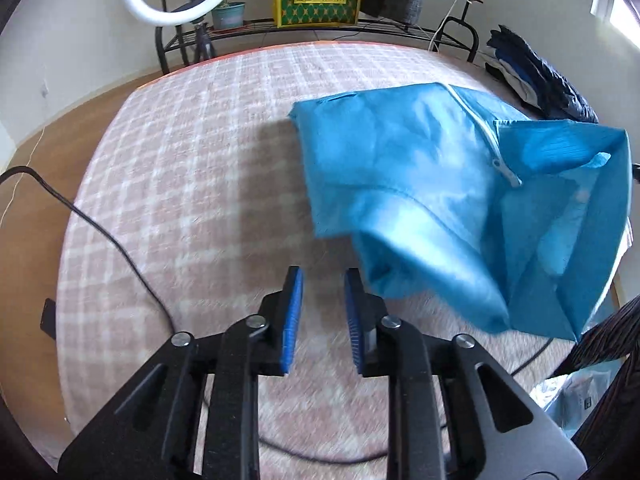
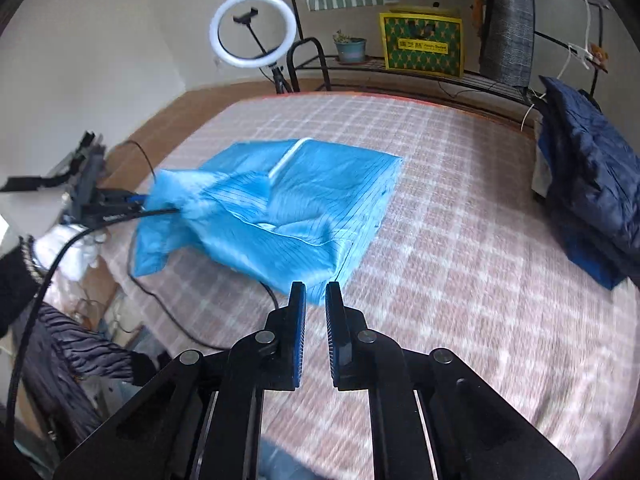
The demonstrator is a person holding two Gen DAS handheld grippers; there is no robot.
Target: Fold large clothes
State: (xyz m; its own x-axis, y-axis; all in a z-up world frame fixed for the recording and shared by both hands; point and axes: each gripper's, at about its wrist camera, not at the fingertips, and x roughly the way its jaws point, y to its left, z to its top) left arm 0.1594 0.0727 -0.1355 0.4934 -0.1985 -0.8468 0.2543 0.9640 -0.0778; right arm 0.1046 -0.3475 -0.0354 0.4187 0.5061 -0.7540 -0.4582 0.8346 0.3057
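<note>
A bright blue zip jacket (image 1: pixel 440 184) lies partly folded on the pink checked bed cover (image 1: pixel 200 184). Its white zip (image 1: pixel 480 128) runs across the top. In the left wrist view my left gripper (image 1: pixel 323 280) is open and empty, its right finger touching or just beside the jacket's near edge. In the right wrist view the jacket (image 2: pixel 296 204) lies ahead of my right gripper (image 2: pixel 316 294), which is open with a narrow gap and empty, just above the jacket's near corner. The left gripper (image 2: pixel 132 200) shows there at the jacket's left end, half hidden by cloth.
A pile of dark blue clothes (image 2: pixel 592 184) sits at the bed's right side. Black cables (image 1: pixel 104 240) trail across the cover. A ring light (image 2: pixel 253 29), a yellow-green box (image 2: pixel 422 42) and a plant pot stand on a black rack behind the bed.
</note>
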